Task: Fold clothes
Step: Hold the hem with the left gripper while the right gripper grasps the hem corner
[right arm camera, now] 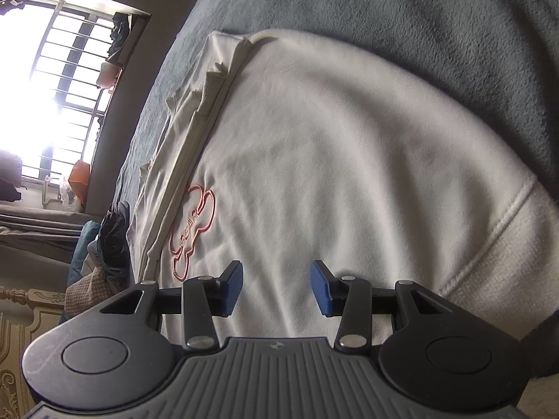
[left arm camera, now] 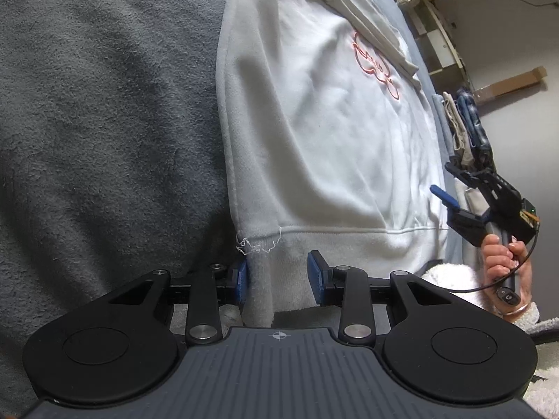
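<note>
The white fleece sweatshirt with a red outline motif [left arm camera: 332, 132] lies spread flat on the grey plush blanket [left arm camera: 104, 122], its ribbed hem band [left arm camera: 279, 244] nearest me; a beige folded garment [left arm camera: 353, 17] rests across its far end.

Risks. My left gripper [left arm camera: 277, 277] straddles a raised pleat of the hem band: the cloth touches one blue pad [left arm camera: 241, 281] but stands clear of the other, so the jaws are parted and nothing is pinched. If I lift now, I judge the hem would slip out. Closing too shallow would catch only the top layer, and the fold would drag askew. Loose white threads [left arm camera: 256, 244] at the hem corner could snag a finger. The beige garment may slide or bunch if the sweatshirt is folded beneath it.

Pose. Both tools tilt steeply downward toward the bed. My right gripper [right arm camera: 276, 288] hovers over the sweatshirt's body beside the motif [right arm camera: 192, 230], jaws parted and empty. In the left view, my right hand [left arm camera: 506, 262] wraps the handle at the sweatshirt's far side.
</note>
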{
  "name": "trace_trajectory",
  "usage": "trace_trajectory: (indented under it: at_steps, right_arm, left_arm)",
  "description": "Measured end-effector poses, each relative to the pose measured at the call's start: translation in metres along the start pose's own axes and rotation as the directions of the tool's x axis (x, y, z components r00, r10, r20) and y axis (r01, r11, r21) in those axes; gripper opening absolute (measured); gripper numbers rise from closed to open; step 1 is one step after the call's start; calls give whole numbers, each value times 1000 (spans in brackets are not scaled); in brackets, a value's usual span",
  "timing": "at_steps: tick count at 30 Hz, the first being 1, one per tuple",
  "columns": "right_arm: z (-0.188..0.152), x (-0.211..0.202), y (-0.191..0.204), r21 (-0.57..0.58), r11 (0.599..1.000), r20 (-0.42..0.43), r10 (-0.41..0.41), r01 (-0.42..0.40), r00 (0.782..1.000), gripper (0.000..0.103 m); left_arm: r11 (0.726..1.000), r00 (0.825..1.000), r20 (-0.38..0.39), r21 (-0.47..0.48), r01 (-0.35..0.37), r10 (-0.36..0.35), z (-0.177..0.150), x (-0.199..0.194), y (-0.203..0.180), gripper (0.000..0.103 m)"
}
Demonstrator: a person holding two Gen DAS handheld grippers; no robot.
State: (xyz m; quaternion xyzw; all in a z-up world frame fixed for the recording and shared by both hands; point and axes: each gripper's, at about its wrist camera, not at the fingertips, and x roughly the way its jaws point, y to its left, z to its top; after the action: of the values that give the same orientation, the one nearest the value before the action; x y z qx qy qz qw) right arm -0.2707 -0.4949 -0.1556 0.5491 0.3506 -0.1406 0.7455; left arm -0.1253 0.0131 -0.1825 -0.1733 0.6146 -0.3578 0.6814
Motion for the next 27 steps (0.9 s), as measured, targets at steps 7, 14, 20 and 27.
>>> trace_trajectory:
  at_steps: [7, 14, 20, 27]
  right_arm:
    - [30, -66, -7, -71, 991, 105, -106, 114, 989, 50]
    - [45, -80, -39, -85, 950, 65, -296, 300, 953, 52]
    - [42, -68, -69, -18, 952, -10, -305, 305, 952, 60]
    - [32, -63, -79, -14, 966, -104, -257, 257, 961, 60]
  left_arm:
    - [1000, 1000, -5, -26, 10, -10, 1, 4, 2, 33]
    - [999, 1000, -6, -49, 18, -18, 1, 5, 5, 33]
    - [1000, 1000, -16, -20, -6, 6, 3, 6, 1, 33]
    - [999, 999, -24, 22, -43, 44, 3, 9, -5, 33]
